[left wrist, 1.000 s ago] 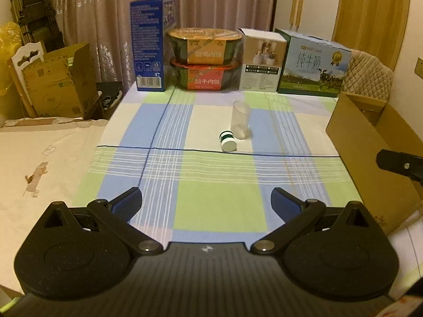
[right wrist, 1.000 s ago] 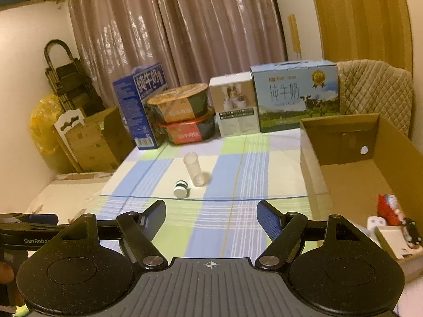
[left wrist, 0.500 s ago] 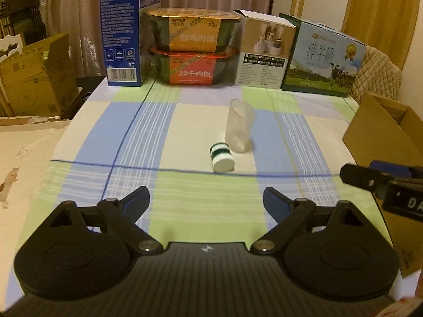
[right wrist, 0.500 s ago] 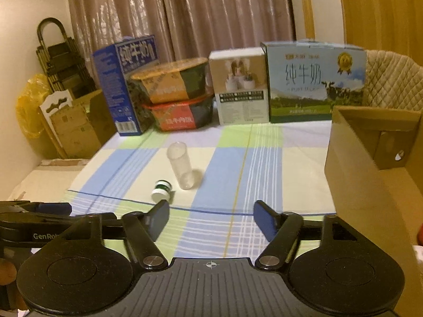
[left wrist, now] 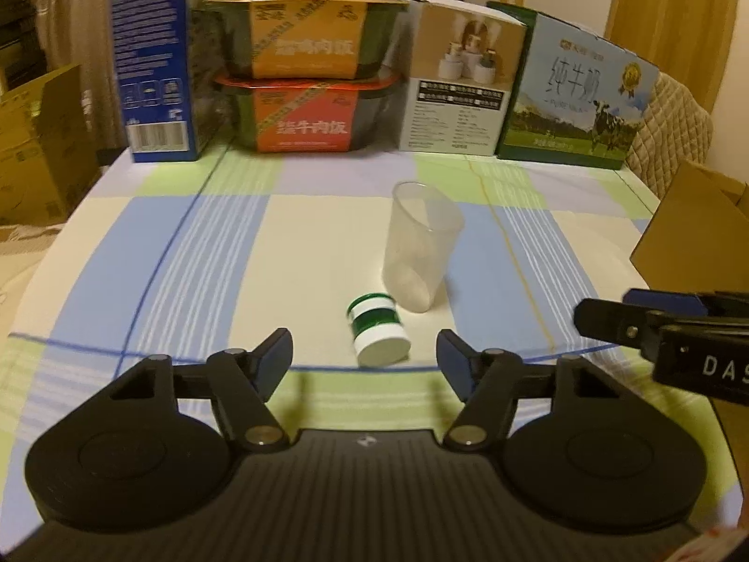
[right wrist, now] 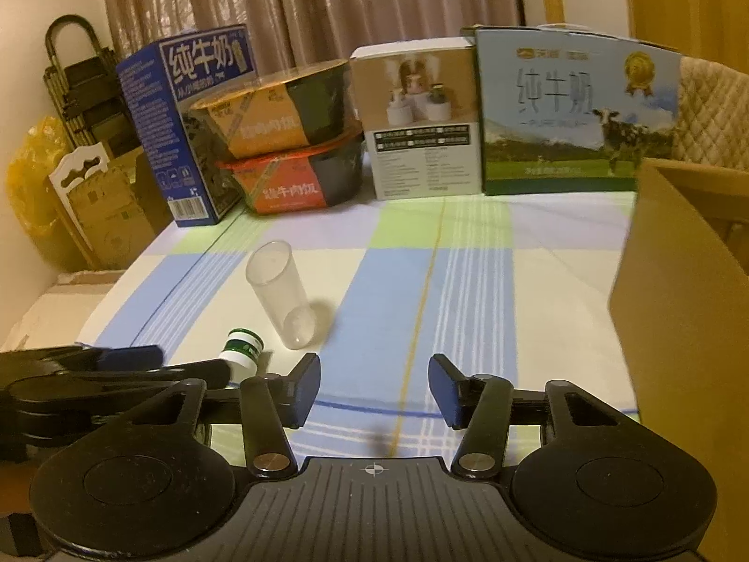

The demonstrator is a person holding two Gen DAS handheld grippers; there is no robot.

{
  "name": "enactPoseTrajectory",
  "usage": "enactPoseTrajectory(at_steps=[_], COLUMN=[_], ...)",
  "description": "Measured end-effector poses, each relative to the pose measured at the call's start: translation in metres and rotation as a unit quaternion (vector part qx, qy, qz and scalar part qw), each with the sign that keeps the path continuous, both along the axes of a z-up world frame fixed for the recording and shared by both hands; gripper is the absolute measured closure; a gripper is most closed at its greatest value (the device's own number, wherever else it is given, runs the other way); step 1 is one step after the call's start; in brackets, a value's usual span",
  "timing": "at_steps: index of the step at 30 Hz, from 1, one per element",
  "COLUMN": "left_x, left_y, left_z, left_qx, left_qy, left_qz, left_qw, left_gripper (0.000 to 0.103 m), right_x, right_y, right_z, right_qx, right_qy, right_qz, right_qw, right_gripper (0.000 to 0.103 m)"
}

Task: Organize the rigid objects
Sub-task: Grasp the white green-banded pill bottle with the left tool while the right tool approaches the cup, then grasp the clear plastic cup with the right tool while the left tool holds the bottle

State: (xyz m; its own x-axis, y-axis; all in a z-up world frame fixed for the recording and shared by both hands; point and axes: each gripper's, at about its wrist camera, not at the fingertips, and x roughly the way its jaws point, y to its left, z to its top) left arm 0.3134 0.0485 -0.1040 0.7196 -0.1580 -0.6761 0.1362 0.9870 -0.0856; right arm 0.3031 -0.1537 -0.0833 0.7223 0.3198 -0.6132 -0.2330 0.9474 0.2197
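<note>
While the left gripper (left wrist: 364, 351) looks down the counter (left wrist: 196, 253), the green-and-white bottle (left wrist: 378, 335) lies just ahead between its unclenched fingers, long axis along the approach, clear cup (left wrist: 420, 246) upright just behind; jaws have just been closing, bottle nearer than before. Right wrist view: right gripper (right wrist: 373, 388) released, narrowing on nothing, bottle (right wrist: 243, 347) to its left, nearer the left gripper

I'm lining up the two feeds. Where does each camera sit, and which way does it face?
Left wrist: on the left gripper, angled down at the small green-and-white bottle; the right gripper's fingers enter at the right edge.
Right wrist: on the right gripper, facing the checked tablecloth; the left gripper lies at its left.
Shared: bottle, clear plastic cup, boxes behind.
</note>
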Motion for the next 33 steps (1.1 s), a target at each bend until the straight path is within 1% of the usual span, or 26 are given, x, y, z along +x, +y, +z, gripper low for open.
enactPoseTrajectory(at_steps=[1, 3, 4, 7, 10, 11, 12, 14, 16, 20, 23, 26, 29, 33], left_x=[0.003, 0.011, 0.014, 0.021, 0.027, 0.029, 0.031, 0.033, 0.034, 0.034, 0.033, 0.033, 0.034, 0.034], left_y=[-0.002, -0.006, -0.007, -0.007, -0.008, -0.008, -0.008, -0.008, -0.008, -0.002, 0.008, 0.019, 0.030, 0.033], left_z=[-0.002, -0.009, -0.011, -0.015, -0.017, -0.018, -0.018, -0.021, -0.024, -0.021, -0.015, -0.010, -0.007, -0.005], left_qx=[0.003, 0.012, 0.010, 0.001, 0.001, 0.001, -0.001, 0.000, 0.005, 0.004, 0.010, 0.011, 0.001, 0.002], left_qy=[0.000, 0.003, 0.005, 0.006, 0.005, 0.006, 0.009, 0.017, 0.023, 0.028, 0.022, 0.014, 0.012, 0.011], left_qz=[-0.006, -0.017, -0.018, -0.018, -0.022, -0.021, -0.021, -0.024, -0.024, -0.015, -0.002, 0.015, 0.028, 0.032], left_qw=[1.0000, 0.9998, 0.9998, 0.9998, 0.9998, 0.9998, 0.9997, 0.9996, 0.9994, 0.9995, 0.9997, 0.9997, 0.9995, 0.9994], left_gripper=[0.049, 0.054, 0.057, 0.059, 0.062, 0.064, 0.068, 0.074, 0.077, 0.077, 0.077, 0.077, 0.077, 0.077], right_x=[0.003, 0.008, 0.011, 0.019, 0.024, 0.025, 0.026, 0.027, 0.028, 0.031, 0.032, 0.034, 0.036, 0.038], right_y=[0.003, 0.006, 0.006, 0.004, 0.001, 0.000, -0.001, -0.001, -0.002, 0.002, 0.008, 0.018, 0.029, 0.045], right_z=[-0.001, -0.004, -0.005, -0.009, -0.014, -0.016, -0.017, -0.019, -0.021, -0.021, -0.020, -0.020, -0.022, -0.026], right_qx=[-0.006, -0.010, -0.010, -0.012, -0.012, -0.011, -0.012, -0.015, -0.016, -0.015, -0.012, -0.011, -0.009, -0.013], right_qy=[-0.003, -0.004, -0.003, -0.001, 0.005, 0.007, 0.009, 0.010, 0.012, 0.010, 0.004, -0.003, -0.014, -0.033], right_qz=[0.003, 0.006, 0.007, 0.000, -0.007, -0.008, -0.009, -0.009, -0.010, -0.004, 0.010, 0.030, 0.054, 0.086], right_qw=[1.000, 1.000, 1.000, 1.000, 1.000, 1.000, 1.000, 1.000, 1.000, 1.000, 1.000, 0.999, 0.998, 0.996], right_gripper=[0.054, 0.054, 0.054, 0.055, 0.055, 0.055, 0.055, 0.055, 0.055, 0.055, 0.055, 0.055, 0.055, 0.055])
